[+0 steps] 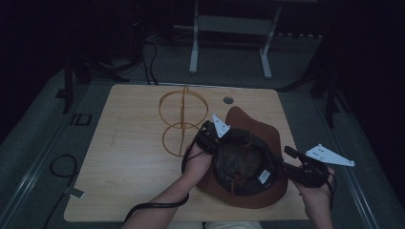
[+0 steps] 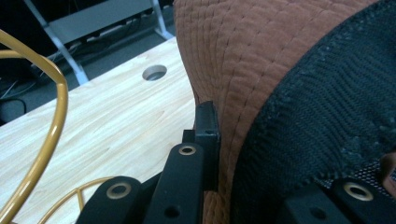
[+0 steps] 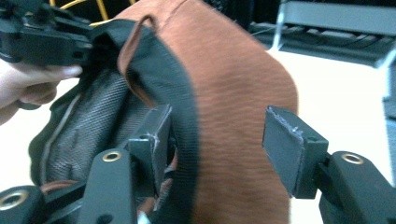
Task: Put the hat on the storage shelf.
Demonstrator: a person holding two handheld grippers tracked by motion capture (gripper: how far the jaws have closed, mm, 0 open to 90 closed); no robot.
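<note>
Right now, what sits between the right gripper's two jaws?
In the right gripper view, the brown hat's brim and black inner band lie between the open jaws of the right gripper.

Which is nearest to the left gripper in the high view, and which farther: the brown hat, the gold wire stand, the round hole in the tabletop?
1. Brown hat: touching the left gripper, just to its right.
2. Gold wire stand: just left of the gripper and behind it.
3. Round hole: farthest, toward the table's far edge.
</note>
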